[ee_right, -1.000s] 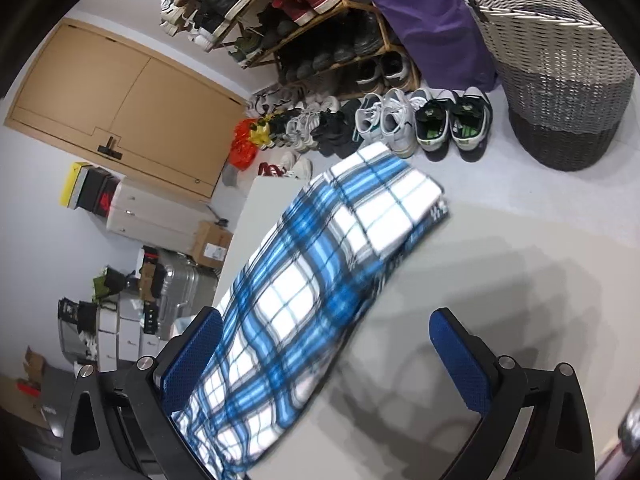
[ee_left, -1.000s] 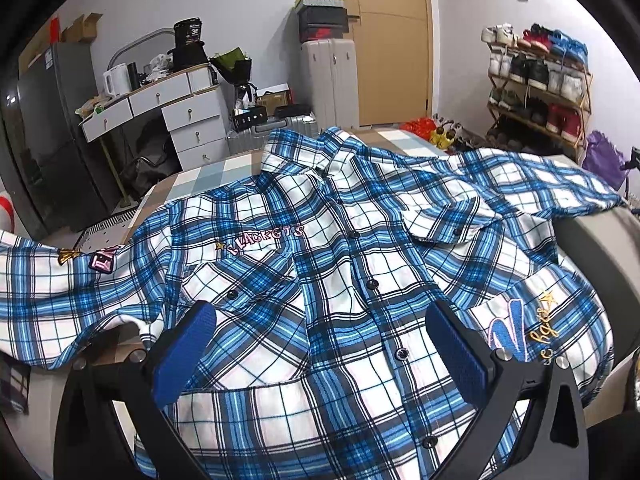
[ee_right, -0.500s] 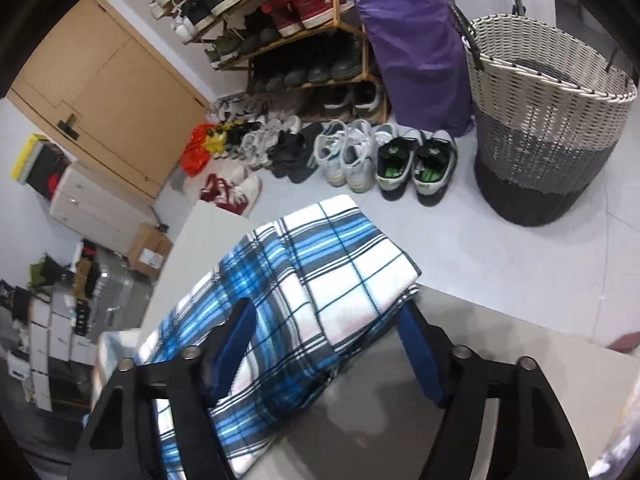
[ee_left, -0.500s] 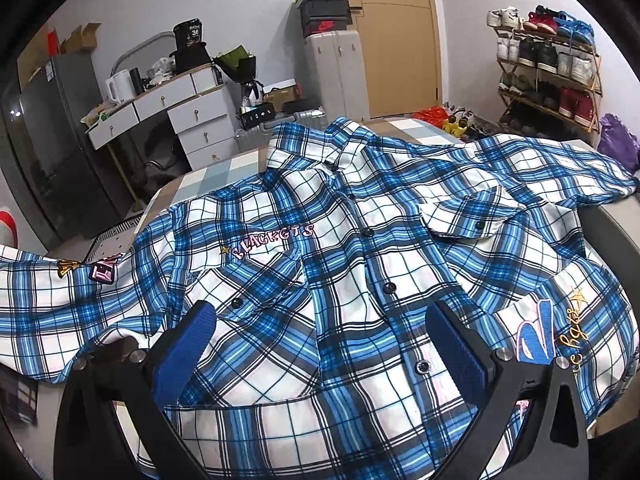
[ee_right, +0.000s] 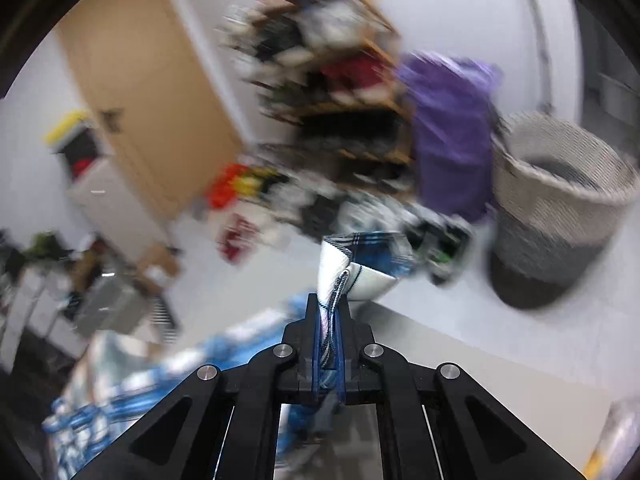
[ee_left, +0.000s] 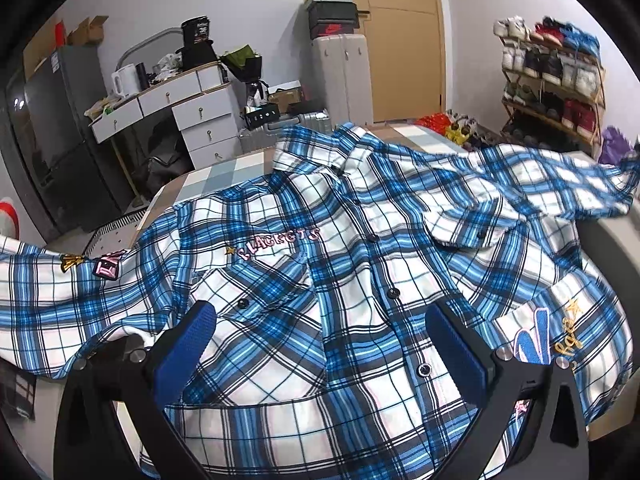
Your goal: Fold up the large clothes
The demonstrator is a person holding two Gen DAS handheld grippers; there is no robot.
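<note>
Blue-and-white plaid shirt (ee_left: 352, 264) lies spread face up on the tabletop (ee_left: 224, 176), buttoned, collar at the far end, one sleeve trailing off to the left, the other running out to the right.

Right gripper (ee_right: 329, 312): jaws have just been closing and are now clamped on the sleeve cuff (ee_right: 356, 264), fabric bunched between the pads with the cuff end sticking out past the tips. That view is motion-blurred; laundry basket (ee_right: 560, 208) and shoe rack (ee_right: 340, 92) sit on the floor beyond.

Left gripper (ee_left: 320, 344): jaws wide apart, hovering over the lower front of the shirt, nothing between them.

Handling, as a judgement: light woven cotton, soft, no stiffness, so it drapes and drags whatever is attached. Not slippery or fragile, but a one-point grip will pull the body askew. Best holds are the seamed edges: cuff, hem corner, shoulder seam. The left gripper likely needs to pin or pinch the hem or side seam while the sleeve is folded across.
</note>
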